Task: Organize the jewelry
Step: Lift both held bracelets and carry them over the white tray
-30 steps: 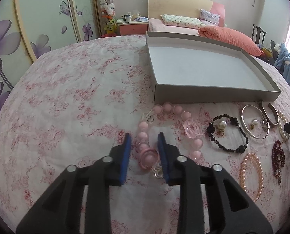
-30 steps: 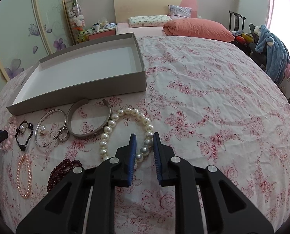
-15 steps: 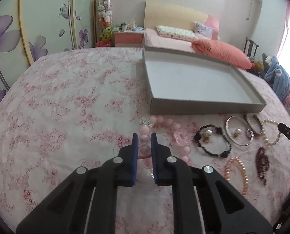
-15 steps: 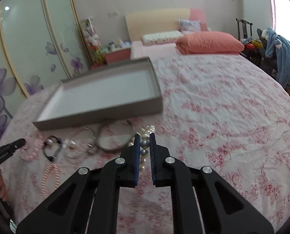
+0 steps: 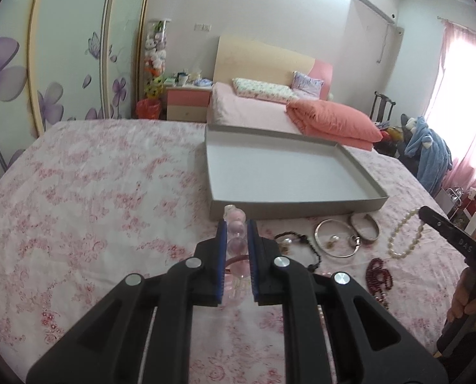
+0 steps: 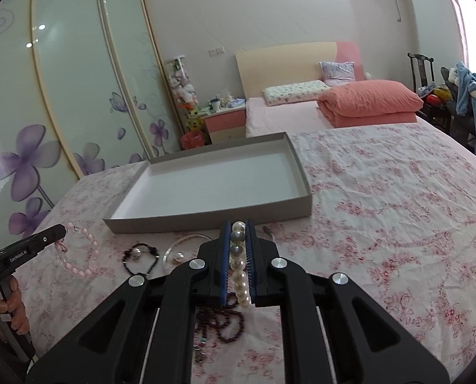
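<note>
Left hand-held gripper (image 5: 236, 235): blue pads nearly together, pinching the pink bead bracelet (image 5: 236, 241), jaws just closed further on it; bracelet lifted off the floral bedspread (image 5: 110, 198), rest of its loop dangling below the fingers, seen from the right wrist view as a pink string hanging from the black fingertip (image 6: 77, 249); right hand-held gripper (image 6: 238, 243): pads pressed almost shut, clamping the white pearl bracelet (image 6: 239, 265), its beads lined up between the pads, loop hanging clear of the bed; grey shallow box (image 5: 286, 172) lying open on the bedspread just beyond both grippers; left on the bedspread along the box's near wall: black bead bracelet (image 5: 297, 244), silver bangle (image 5: 334, 240), wider silver cuff (image 5: 366, 230), dark red bead string (image 5: 380, 273) nearer the bed's near edge.
</note>
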Demonstrator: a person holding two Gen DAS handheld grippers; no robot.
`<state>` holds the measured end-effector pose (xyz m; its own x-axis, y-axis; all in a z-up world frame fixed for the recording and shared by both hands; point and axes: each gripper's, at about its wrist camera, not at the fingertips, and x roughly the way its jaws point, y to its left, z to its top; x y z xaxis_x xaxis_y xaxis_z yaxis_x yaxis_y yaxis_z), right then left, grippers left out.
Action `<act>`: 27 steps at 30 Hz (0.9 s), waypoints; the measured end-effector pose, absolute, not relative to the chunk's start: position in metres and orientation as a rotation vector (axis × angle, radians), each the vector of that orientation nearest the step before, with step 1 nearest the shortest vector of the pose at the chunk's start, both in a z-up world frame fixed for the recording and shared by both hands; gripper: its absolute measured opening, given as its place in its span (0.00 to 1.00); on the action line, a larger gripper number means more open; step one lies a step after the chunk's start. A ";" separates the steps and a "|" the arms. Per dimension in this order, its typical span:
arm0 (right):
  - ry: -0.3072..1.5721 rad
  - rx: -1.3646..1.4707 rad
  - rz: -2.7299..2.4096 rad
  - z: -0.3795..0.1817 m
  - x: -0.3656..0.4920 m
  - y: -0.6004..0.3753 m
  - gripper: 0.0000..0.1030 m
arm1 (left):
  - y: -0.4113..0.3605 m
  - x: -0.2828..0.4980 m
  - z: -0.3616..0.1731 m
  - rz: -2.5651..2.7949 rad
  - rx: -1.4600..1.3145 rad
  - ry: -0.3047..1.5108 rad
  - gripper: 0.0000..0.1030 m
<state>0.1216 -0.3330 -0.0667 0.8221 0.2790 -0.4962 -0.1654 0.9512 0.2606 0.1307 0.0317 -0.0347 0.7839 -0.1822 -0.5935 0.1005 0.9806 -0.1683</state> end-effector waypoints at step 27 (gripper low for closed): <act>0.477 0.178 0.279 -0.050 0.113 -0.314 0.10 | 0.006 0.122 -0.010 -0.198 -0.118 0.579 0.13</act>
